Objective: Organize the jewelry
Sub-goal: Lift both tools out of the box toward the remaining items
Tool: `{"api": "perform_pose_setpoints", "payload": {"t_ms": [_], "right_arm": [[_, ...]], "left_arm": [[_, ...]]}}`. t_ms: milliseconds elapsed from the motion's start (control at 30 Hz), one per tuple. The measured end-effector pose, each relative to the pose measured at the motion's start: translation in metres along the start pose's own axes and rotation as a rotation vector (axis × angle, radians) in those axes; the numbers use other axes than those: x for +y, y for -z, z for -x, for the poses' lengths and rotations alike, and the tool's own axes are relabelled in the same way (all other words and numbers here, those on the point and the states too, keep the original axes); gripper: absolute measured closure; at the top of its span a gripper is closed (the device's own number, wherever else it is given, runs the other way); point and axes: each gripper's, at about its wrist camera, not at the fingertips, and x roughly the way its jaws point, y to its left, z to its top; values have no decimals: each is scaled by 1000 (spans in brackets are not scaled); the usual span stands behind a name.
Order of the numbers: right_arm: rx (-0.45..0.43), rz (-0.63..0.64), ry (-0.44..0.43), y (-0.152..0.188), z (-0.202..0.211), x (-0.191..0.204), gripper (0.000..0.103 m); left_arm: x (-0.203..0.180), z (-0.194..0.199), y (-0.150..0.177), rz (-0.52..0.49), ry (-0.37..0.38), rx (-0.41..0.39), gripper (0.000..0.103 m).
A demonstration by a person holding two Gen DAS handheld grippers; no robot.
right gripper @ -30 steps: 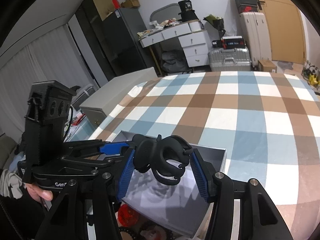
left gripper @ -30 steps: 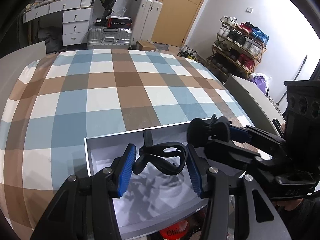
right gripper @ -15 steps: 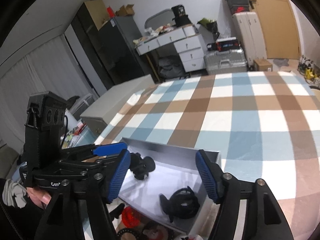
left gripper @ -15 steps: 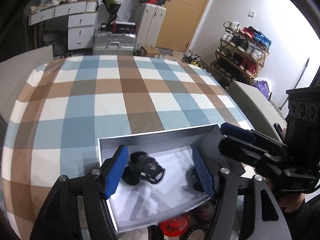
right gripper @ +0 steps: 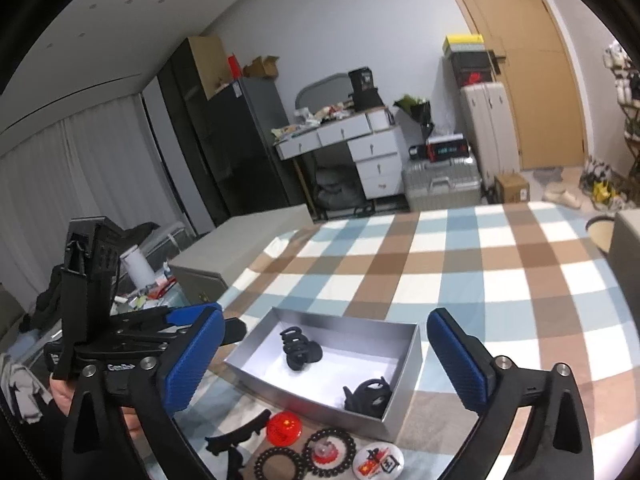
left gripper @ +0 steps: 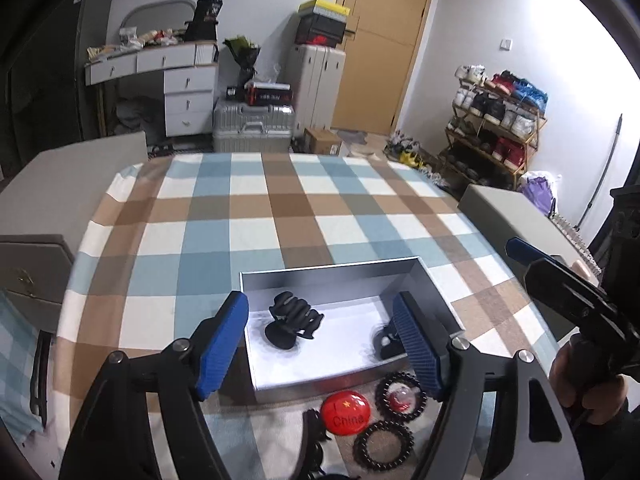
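Now both hair claws lie in the silver box, left gripper and right gripper having just spread empty fingers; a careless descent toward the remaining badges could nudge the light box.

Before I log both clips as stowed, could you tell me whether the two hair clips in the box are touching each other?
Apart. The right wrist view shows bare white box floor between the far clip and the near clip in the box.

Second hair claw in box half hidden behind left gripper's blue pad. Black clip cut off by bottom edge. Badge print too small to read.
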Motion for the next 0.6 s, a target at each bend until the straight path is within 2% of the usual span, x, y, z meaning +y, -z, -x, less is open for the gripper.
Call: {"api": "perform_pose_setpoints", "payload": {"t_ms": [200, 267, 467, 600], "right_arm": [[-35, 41, 24, 2, 22, 14, 0], [-52, 52, 30, 4, 31, 19, 0], [-91, 85, 36, 14, 53, 33, 0], [-102, 93, 44, 24, 64, 36, 0]], "left_arm": [[-8, 24, 3, -4, -44, -75, 31], [-10, 31, 6, -1, -57, -99, 21], [-11, 47, 18, 4, -115, -145, 20], [-4, 54, 28, 32, -148, -162, 12]]}}
